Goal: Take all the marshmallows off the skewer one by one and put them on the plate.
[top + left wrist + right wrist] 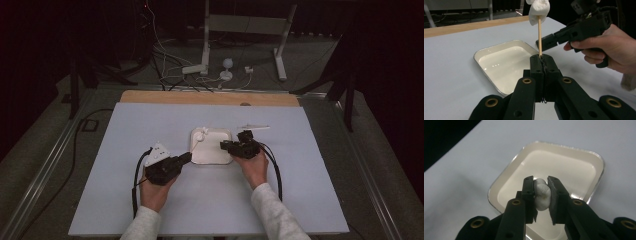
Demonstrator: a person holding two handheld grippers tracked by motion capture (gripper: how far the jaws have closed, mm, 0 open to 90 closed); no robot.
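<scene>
Second marshmallow [542, 195] sits pinched between the right gripper's [541, 185] jaws, over the white tray [564, 150]. Left gripper [543, 59] is clamped on a wooden skewer [539, 37], upright, one marshmallow [537, 9] already on its tip. Step looks like threading — next move likely calls for lining the held piece up with the skewer's point, pushing down straight.

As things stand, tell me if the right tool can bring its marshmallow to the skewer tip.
Probably not: a marshmallow already covers the tip of the skewer, though the right tool and its marshmallow are near, over the tray.
</scene>
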